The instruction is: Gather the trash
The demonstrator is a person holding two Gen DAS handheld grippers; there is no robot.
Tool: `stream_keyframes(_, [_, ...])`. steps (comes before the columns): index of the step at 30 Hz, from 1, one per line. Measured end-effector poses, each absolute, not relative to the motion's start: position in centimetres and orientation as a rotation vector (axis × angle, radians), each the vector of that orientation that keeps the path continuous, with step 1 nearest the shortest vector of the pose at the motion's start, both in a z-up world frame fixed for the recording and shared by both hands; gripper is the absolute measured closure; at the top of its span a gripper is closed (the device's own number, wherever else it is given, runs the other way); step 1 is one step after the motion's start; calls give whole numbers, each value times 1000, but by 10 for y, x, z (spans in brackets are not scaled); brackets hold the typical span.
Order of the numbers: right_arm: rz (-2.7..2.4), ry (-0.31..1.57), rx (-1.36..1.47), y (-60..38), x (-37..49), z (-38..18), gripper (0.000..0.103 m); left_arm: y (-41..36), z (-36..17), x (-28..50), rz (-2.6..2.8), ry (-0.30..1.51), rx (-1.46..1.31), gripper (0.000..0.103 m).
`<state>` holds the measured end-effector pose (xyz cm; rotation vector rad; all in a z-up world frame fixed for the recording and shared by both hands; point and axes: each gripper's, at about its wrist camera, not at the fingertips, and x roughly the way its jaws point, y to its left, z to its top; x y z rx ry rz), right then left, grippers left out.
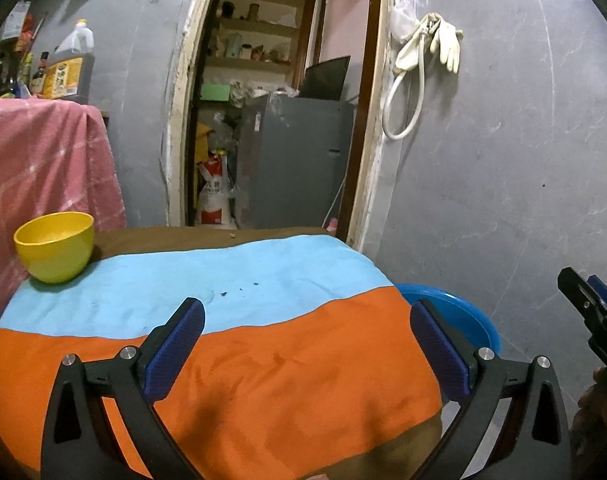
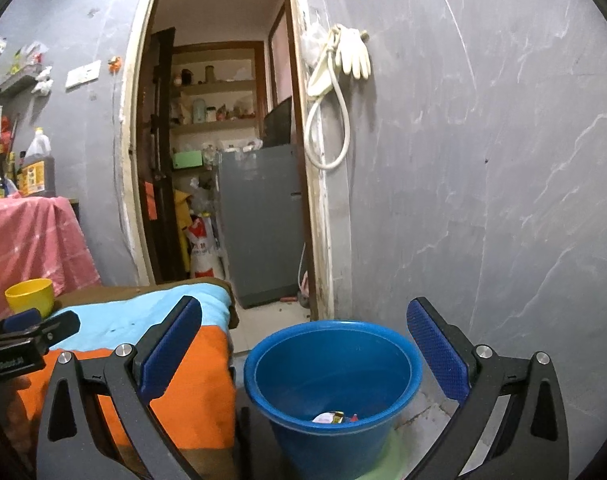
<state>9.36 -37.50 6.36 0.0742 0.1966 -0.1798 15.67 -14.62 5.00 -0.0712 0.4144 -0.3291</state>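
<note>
We see open air w/ nothing in it over the orange-and-blue cloth (image 1: 263, 360) on the table; only obstacle on it is the yellow bowl (image 1: 54, 246) at the far left corner. A pink-draped surface (image 1: 43, 168) blocks the left side. Right of the table, the blue bucket (image 2: 331, 376) stands on the floor, mouth open from above. The grey wall (image 2: 483, 200) closes off the right. The doorway (image 2: 219, 160) behind is crowded w/ a grey fridge (image 2: 263, 220).

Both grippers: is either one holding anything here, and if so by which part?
Nothing is held. The left gripper stands open over the cloth-covered table, the right gripper open above the blue bucket.
</note>
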Motion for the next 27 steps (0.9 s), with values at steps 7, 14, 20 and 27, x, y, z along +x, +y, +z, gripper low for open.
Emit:
stream_keyframes(7, [-176,153,56,-358,67,73,0,-131,58,125,-322,351,-65,2])
stream_keyframes(14, [-172,123,39,-338,40,77,0,-111,64,96,-308,316,-76,2])
stream_keyframes(20, [-171,100,36,-319,17,76,0,-96,67,71,-294,288,-60,2])
stream_keyframes(27, [-182,89,63,-302,-6,68,0,-82,62,46,-283,286,-49,2])
